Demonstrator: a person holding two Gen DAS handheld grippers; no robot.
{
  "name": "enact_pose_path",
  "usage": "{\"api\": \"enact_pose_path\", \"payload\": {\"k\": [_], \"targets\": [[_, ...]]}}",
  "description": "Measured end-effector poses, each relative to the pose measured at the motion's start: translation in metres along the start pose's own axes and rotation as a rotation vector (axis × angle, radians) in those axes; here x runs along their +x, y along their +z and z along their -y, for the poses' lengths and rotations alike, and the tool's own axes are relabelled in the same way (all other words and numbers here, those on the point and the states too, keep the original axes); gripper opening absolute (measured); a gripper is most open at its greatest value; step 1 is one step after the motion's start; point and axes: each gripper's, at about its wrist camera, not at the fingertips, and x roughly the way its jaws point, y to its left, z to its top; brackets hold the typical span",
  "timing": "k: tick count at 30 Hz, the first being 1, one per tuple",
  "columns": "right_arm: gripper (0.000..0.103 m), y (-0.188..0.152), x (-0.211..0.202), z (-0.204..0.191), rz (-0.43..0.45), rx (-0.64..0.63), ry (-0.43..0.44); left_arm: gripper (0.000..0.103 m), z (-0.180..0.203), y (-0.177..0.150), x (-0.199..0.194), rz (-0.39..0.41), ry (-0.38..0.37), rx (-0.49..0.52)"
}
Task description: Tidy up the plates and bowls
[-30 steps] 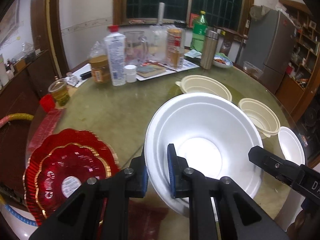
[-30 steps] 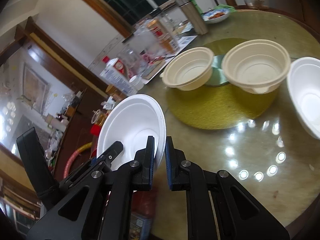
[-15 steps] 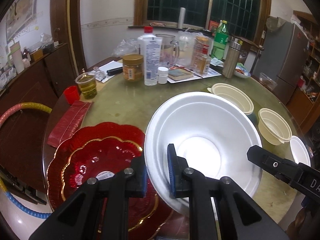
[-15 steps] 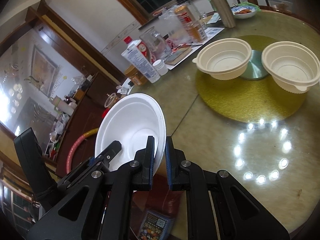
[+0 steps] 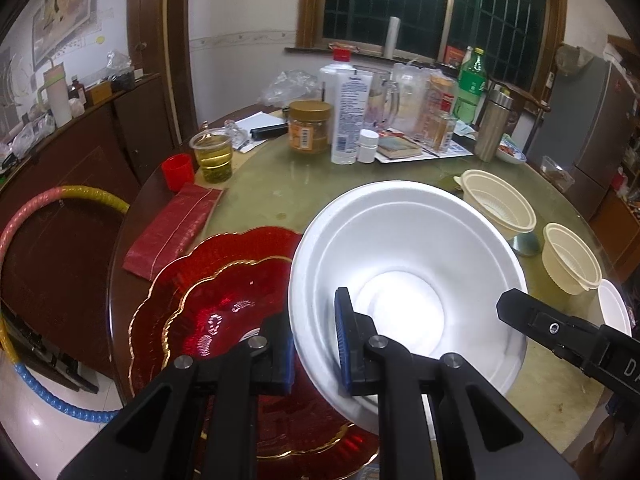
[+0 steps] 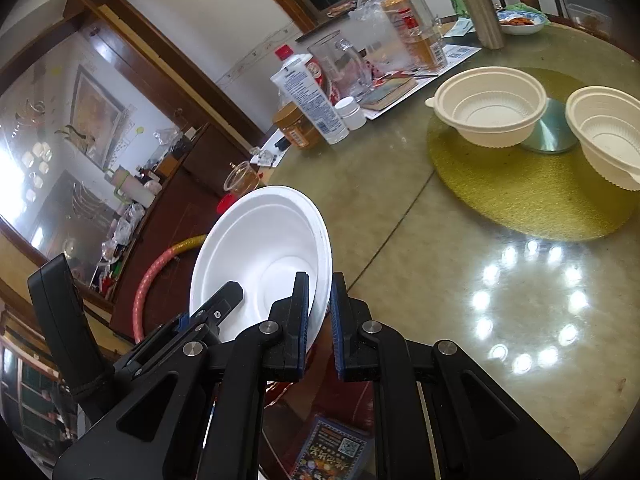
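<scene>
A white foam bowl (image 5: 404, 280) (image 6: 260, 256) hangs tilted between both grippers. My left gripper (image 5: 315, 334) is shut on its left rim, one pad inside the bowl and one outside. My right gripper (image 6: 320, 308) is shut on the opposite rim; its black body (image 5: 560, 332) shows at the bowl's right side in the left wrist view. The bowl is held over the right part of two stacked red plates with gold edges (image 5: 224, 300) at the table's near left. Two cream plastic bowls (image 5: 496, 204) (image 5: 570, 258) stand on a yellow mat (image 6: 520, 208).
Another white foam bowl (image 5: 612, 308) sits at the table's right edge. Bottles, jars, a glass mug and a steel flask (image 5: 494, 126) crowd the far side. A red packet (image 5: 172, 232), a red cup (image 5: 178, 172) and a cup of tea (image 5: 214, 156) lie left.
Both grippers carried the white bowl leftward across the table, away from the cream bowls. It now hangs over the red plates, which show more fully.
</scene>
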Motion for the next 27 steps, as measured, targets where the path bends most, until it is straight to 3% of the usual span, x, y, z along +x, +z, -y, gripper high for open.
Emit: {"api": "enact_pose_path", "payload": {"k": [27], "targets": [[0.010,-0.012,0.031,-0.031,-0.061,-0.061,0.023,0.015,-0.041,-0.010,-0.005,0.003,0.054,-0.059]]}}
